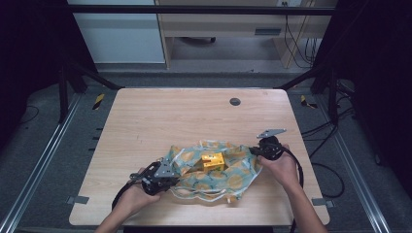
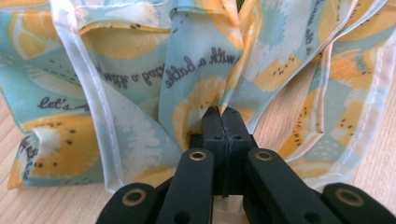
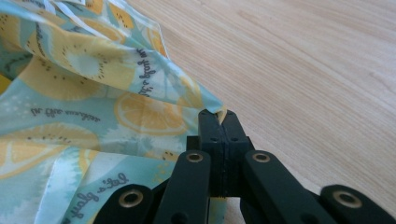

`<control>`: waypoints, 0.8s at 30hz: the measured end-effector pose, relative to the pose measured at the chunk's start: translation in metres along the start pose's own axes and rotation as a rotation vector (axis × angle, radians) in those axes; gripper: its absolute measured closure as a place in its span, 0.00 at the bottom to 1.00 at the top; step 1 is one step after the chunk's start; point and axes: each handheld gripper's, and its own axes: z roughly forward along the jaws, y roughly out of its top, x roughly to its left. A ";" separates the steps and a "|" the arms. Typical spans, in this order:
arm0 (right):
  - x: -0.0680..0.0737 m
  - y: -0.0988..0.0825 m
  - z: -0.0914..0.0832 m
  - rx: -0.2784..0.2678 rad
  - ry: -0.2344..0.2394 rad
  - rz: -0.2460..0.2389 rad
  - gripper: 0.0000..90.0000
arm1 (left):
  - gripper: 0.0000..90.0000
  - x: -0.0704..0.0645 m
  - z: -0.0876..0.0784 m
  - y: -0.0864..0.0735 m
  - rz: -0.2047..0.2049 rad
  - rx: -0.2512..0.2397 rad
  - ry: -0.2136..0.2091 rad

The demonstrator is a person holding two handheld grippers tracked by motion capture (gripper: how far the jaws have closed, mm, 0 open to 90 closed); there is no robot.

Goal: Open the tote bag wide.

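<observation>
**A:** Where does the cloth (image 1: 228,177) lie?

**B:** On the wooden table (image 1: 160,116), toward its near edge, around six o'clock from the centre. It is bunched up around a yellow block (image 1: 213,160), which sits in the middle of the folds.

**A:** And the grippers?

**B:** The left gripper (image 1: 158,175) is at the cloth's eight o'clock side, jaws pressed together on a fold of the fabric; its own view shows the cloth (image 2: 196,70) rising out of the closed tips. The right gripper (image 1: 266,148) is at the cloth's two o'clock side, jaws likewise closed, pinching a corner of the cloth (image 3: 112,107).

**A:** How would the fabric handle?

**B:** Judging by the loose drape and soft creases, it looks thin, light and limp, with no stiffness of its own. It would likely sag between any two holds. The pale hemmed edge (image 2: 95,112) and the corners seem the surest places to take hold, since a pinch in mid-panel may just gather slack.

**A:** Any writing?

**B:** Script among the printed citrus slices: "let's" and "with a" are readable in the left gripper view; the rest is upside down or folded away. No brand label can be made out.
</observation>
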 end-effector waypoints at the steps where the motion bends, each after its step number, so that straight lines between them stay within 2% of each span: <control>1: 0.000 0.000 0.000 0.004 0.000 -0.002 1.00 | 1.00 0.000 -0.001 -0.001 0.003 0.003 0.001; 9: -0.001 -0.003 0.002 0.025 -0.004 -0.002 1.00 | 1.00 -0.001 -0.005 -0.005 -0.002 0.005 -0.008; 15: -0.002 -0.007 0.002 0.045 -0.005 0.019 1.00 | 1.00 0.000 -0.007 -0.007 0.003 0.013 -0.011; 24: -0.001 -0.009 0.005 0.065 -0.023 0.001 1.00 | 1.00 -0.001 -0.009 -0.010 0.011 0.024 -0.002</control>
